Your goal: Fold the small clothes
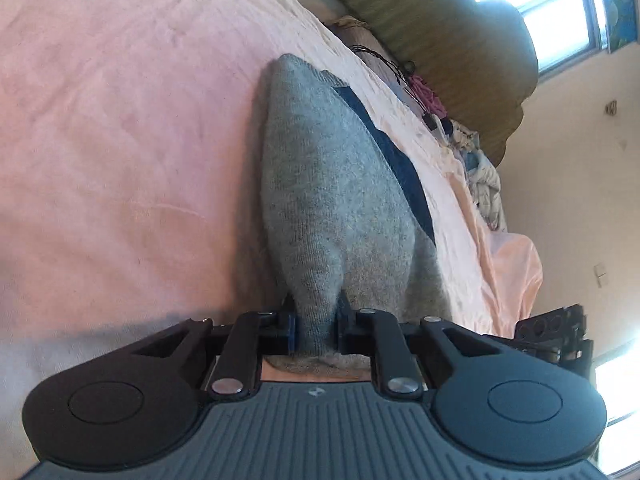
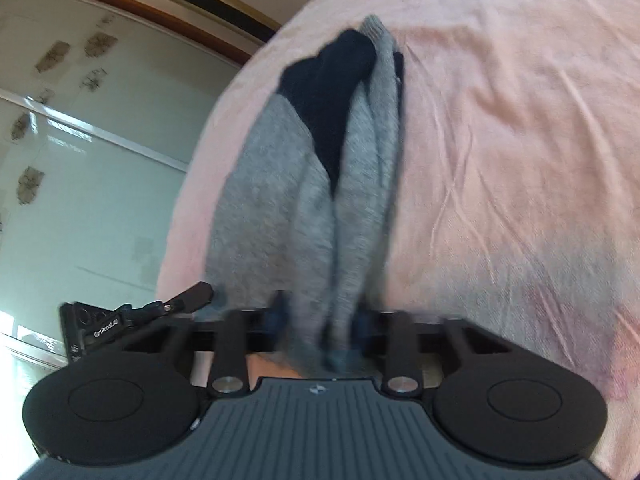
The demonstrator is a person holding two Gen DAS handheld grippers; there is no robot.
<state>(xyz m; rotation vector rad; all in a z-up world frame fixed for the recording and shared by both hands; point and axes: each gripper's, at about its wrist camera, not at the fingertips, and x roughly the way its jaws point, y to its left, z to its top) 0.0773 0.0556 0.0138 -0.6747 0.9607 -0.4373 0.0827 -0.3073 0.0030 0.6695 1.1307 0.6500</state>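
I'm clamping both my left gripper (image 1: 316, 330) and right gripper (image 2: 320, 320) on the soft, floppy grey-and-navy knitted sock (image 1: 332, 184), pinching its edge.

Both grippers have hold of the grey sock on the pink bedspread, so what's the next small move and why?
Probably lift both ends slightly and draw them apart. The left hand-held gripper and right hand-held gripper each pinch bunched fabric of the grey sock, which looks creased over the pink bedspread and needs flattening before folding.

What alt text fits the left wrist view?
The left gripper is shut on a bunched end of a grey sock with a navy patch, which stretches away over a pink sheet. A window glares at top right.
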